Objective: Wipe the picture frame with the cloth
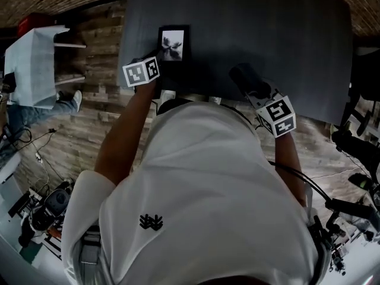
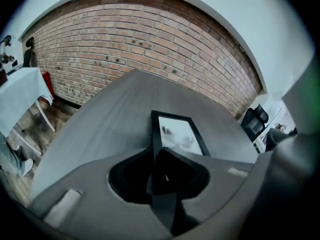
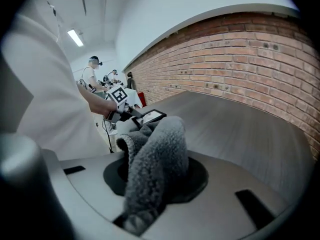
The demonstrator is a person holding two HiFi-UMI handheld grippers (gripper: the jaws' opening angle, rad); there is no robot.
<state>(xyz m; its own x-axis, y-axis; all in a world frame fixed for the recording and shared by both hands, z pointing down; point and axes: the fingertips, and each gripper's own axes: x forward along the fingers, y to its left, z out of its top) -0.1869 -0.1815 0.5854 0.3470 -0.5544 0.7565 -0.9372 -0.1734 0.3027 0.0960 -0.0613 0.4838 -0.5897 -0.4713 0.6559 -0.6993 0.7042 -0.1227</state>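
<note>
Here the picture frame [image 1: 173, 44] lies on the dark desk [image 1: 285, 34], near its front edge, with a pale photo inside a black border. The left gripper [image 1: 159, 63] reaches it from about 7 o'clock, and the left gripper view shows its jaws pressed together on the black border at the near left corner of the frame [image 2: 179, 133]. Whether that corner is raised from the desk, I cannot tell. The right gripper [image 1: 244, 77] is at about 4 o'clock from the frame, apart from it, over the front edge of the desk. Its jaws are clamped on a grey fleecy cloth [image 3: 156, 159], which stands up in a fold between them and hides the tips. Behind the desk there is a brick wall [image 2: 150, 49]
</note>
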